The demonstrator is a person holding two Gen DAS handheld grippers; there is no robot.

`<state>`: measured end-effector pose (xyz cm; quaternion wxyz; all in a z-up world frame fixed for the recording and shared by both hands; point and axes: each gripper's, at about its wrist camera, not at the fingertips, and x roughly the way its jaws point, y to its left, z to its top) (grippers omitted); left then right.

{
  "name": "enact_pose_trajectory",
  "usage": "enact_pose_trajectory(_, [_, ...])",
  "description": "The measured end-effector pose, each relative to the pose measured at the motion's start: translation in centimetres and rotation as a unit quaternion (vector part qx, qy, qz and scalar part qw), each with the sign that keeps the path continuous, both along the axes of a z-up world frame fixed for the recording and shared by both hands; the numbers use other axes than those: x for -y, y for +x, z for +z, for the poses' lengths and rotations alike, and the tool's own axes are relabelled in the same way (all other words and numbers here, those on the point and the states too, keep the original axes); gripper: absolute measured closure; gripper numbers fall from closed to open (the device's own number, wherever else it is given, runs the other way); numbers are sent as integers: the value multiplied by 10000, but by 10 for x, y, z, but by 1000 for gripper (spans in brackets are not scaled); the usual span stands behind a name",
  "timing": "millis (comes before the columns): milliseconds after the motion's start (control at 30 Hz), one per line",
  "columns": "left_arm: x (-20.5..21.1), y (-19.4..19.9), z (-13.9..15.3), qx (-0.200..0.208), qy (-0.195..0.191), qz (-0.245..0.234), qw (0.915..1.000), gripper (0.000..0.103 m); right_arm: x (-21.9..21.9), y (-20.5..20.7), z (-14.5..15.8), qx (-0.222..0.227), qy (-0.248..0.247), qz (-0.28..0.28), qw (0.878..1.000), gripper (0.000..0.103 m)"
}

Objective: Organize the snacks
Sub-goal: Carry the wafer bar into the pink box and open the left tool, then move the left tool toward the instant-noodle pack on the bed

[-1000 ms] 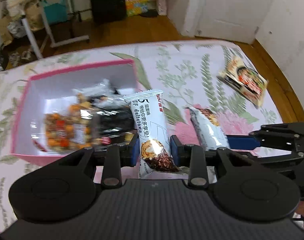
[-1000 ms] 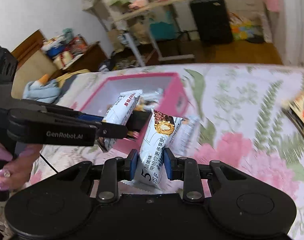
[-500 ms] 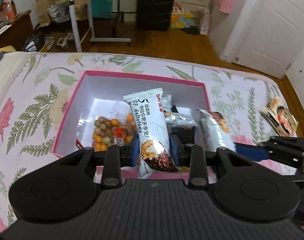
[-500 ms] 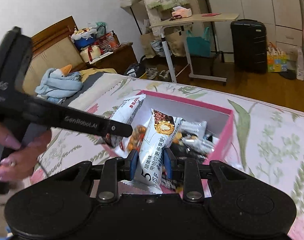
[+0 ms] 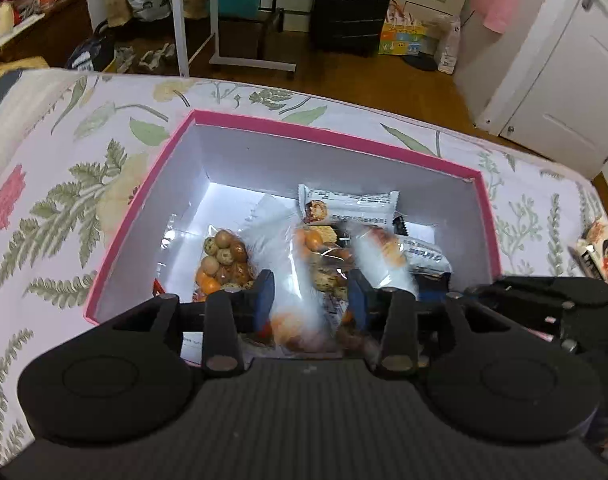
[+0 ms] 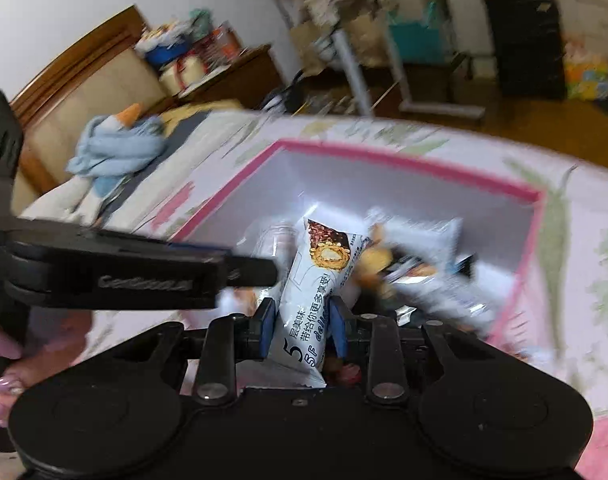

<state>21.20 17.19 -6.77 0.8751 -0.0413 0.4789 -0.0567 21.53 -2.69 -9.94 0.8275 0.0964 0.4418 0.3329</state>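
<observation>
A pink-rimmed box (image 5: 335, 136) with a white inside lies on the flowered bedspread and holds several snack packets, among them a clear bag of round nuts (image 5: 222, 262). My left gripper (image 5: 308, 300) hangs over the box's near side with its jaws parted; a white snack bar (image 5: 296, 300) shows blurred between them, slipping down. My right gripper (image 6: 303, 324) is shut on a second white snack bar (image 6: 317, 292) over the box (image 6: 403, 160). The left gripper's finger (image 6: 144, 270) crosses the right wrist view.
One flat snack packet (image 5: 595, 248) lies on the bedspread right of the box. Beyond the bed's far edge are a wooden floor, a black suitcase (image 5: 349, 4) and a white desk frame. A blue soft toy (image 6: 116, 148) lies near the headboard.
Both grippers moved down over the box. The left gripper opened and its snack bar is dropping, blurred. The right gripper still holds its bar.
</observation>
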Motion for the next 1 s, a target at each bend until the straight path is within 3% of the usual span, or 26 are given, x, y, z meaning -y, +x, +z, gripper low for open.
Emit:
enact_pose_trajectory(200, [-4,-8,0,-149,23,48,9999,62,8,-19,5,144,118,-92,9998,66])
enact_pose_trajectory(367, [1,-31,24,-62,-1,-130,9999,62,46,-52,38,438,250,-337,9982,63])
enact_pose_trajectory(600, [31,-62,60,53,-62,-690,9976,60,103,-93,68,810,-109,-557,9951,61])
enact_pose_trajectory(800, [75,-79,68,118,-146,-1112,9936,60,145,-115,65,792,-462,-833,9923,61])
enact_pose_trajectory(1000, [126,-86,58,87,-289,-1608,9865,60,178,-132,50,780,-628,-1161,9882,60])
